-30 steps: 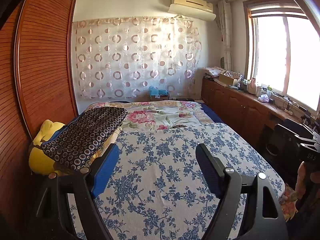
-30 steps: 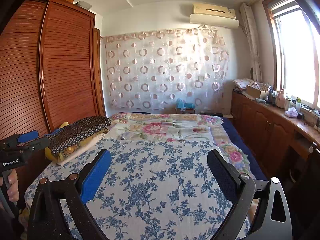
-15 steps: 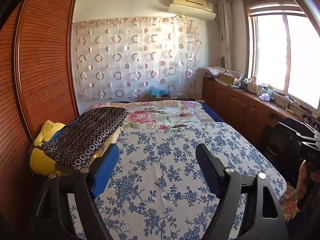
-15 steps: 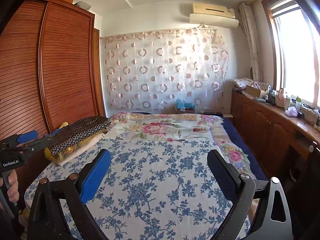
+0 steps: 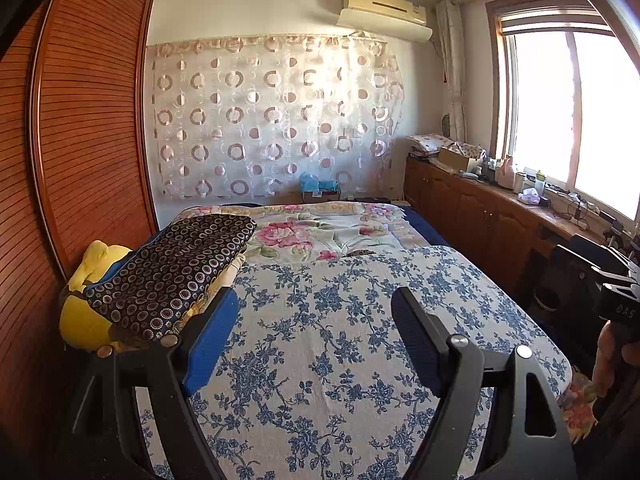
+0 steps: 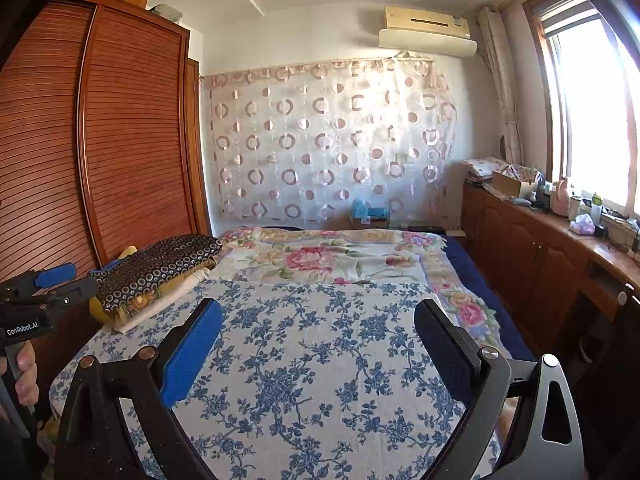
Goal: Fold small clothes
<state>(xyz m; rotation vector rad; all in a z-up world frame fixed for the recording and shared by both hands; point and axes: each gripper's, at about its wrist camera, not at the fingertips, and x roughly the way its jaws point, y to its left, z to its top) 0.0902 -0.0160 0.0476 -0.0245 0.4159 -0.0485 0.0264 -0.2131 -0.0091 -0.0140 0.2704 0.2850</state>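
Left wrist view shows us no small garment laid out for folding: the blue-flowered sheet (image 5: pixel 352 344) in front of us is bare and flat, and the only cloth that might belong to the task is the folded stack (image 5: pixel 168 276) topped with a dark ring-patterned piece at the left edge of the bed, resting against a yellow plush toy (image 5: pixel 86 320). We cannot tell whether that stack holds clothes or bedding. Compared with the views from a second and half a second ago, almost nothing has changed; both cameras frame the bed the same way, and the stack sits where it did. We take that to mean we are paused, not mid-fold. Such a scene would fit either a stack already folded and set aside or a moment before a piece is brought onto the sheet, and we cannot say which. Our left gripper (image 5: pixel 316 332) hovers over the sheet with its fingers spread wide and nothing between them; our right gripper (image 6: pixel 320 344) does likewise, fingers well apart and empty. Beyond the sheet lies a rose-printed quilt (image 6: pixel 332 256), then the ring-patterned curtain (image 6: pixel 332 144), with the wooden wardrobe (image 6: pixel 132 128) on the left and a low cabinet (image 6: pixel 532 248) under the window.
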